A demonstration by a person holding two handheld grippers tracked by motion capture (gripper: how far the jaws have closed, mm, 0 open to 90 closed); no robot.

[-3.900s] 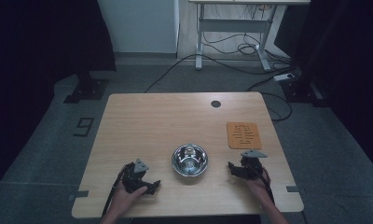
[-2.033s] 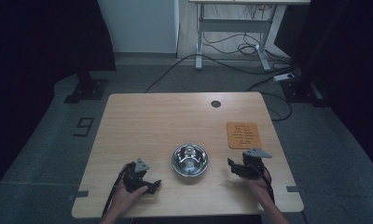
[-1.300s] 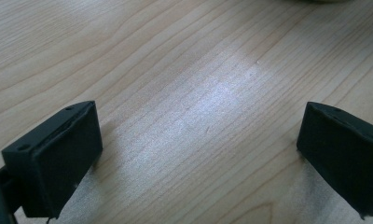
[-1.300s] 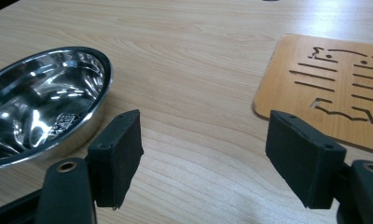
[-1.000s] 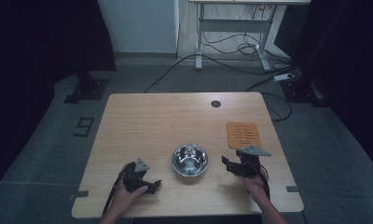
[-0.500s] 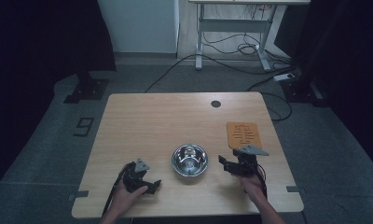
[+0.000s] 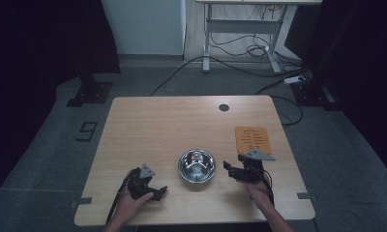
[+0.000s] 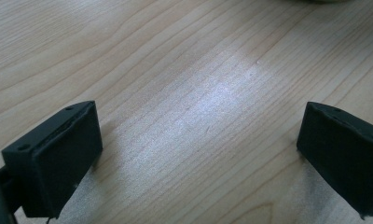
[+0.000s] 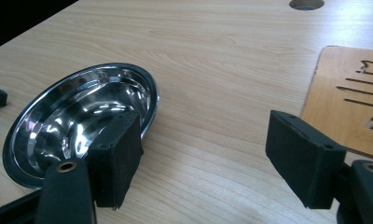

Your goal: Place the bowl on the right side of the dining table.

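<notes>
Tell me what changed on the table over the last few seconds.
The right claw crept left toward the steel bowl, jaws open, holding nothing. The left claw, the bowl and the orange slotted board stayed put.

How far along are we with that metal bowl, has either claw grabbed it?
Nothing looks done: the metal bowl sits untouched on the table. In hand: the right claw is open beside the bowl's rim, one jaw near it. The left claw rests open over bare wood. Left: gripping and moving the bowl.
</notes>
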